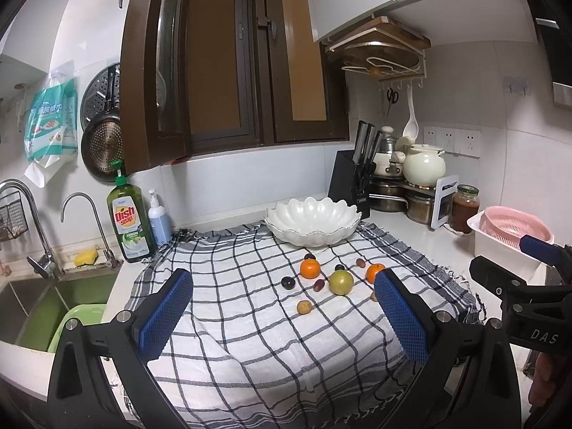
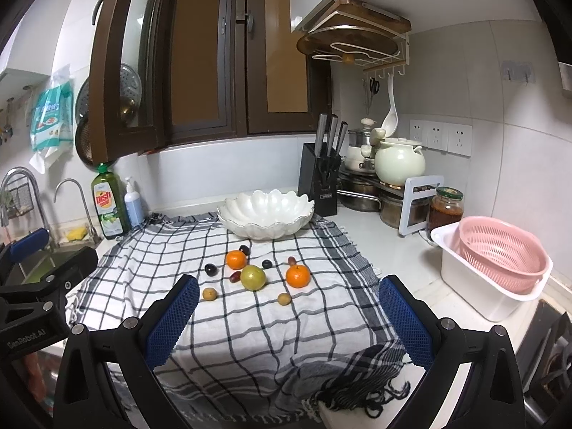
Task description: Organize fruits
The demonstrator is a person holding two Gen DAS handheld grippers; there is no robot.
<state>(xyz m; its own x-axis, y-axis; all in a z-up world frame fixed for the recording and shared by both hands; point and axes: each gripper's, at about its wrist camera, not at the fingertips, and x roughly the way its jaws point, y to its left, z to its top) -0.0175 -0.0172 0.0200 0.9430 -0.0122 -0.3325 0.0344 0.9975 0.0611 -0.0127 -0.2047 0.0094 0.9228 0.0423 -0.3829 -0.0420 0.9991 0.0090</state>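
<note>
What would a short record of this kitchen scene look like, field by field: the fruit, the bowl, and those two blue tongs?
surface: checked cloth spread over the counter
fruit on cloth: two oranges, one green apple, several small dark and tan fruits around them
bowl: white scalloped bowl at the cloth's far edge, nothing visible inside it
left tongs: open, holding nothing, short of the fruit
right tongs: open, holding nothing, short of the fruit
task state: no fruit seen in the bowl yet

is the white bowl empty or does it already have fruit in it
Empty as far as shown: the bowl's visible inside is bare white, and the fruit all lies on the cloth.
</note>
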